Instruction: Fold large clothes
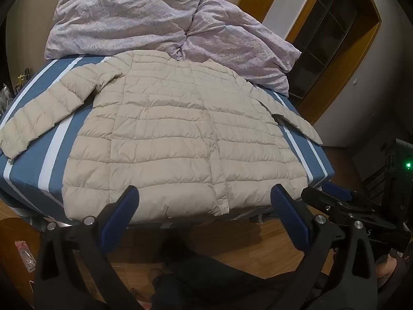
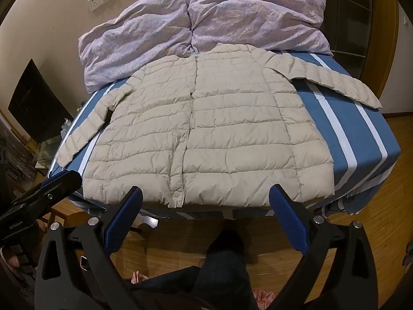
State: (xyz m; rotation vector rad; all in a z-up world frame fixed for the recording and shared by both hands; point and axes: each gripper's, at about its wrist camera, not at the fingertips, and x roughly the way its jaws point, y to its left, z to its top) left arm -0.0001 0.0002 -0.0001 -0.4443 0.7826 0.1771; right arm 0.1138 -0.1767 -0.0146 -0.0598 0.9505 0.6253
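A beige quilted puffer jacket is lying flat and front-up on the blue bedsheet with white stripes, snap placket closed down the middle, hem hanging right at the near edge of the bed. Both sleeves are spreading outward from the jacket body — one angling toward the bed's side edge, the other reaching to the opposite edge. Spread like this, it is probably laid out ready for folding; no fold is showing yet.

A crumpled lilac floral duvet is bunching beyond the jacket's collar, touching it, likely pushed back to free up sheet.

The left gripper is hovering just short of the jacket hem, black fingers with blue ribbed pads spread wide apart, nothing between them. The right gripper is doing the same beside it — fingers wide, empty, aimed down at the hem near the placket. Neither is touching the fabric. Both are pointing steeply down at the jacket, a sensible pose for coming in on the garment from the hem side.

Below the hem, wooden floor and the person's dark trouser leg are showing, so the person is standing at the foot of the bed.

Judgement: the task is barely starting; a sleeve or side edge probably needs grabbing first. The puffy fill may spring back and slip.
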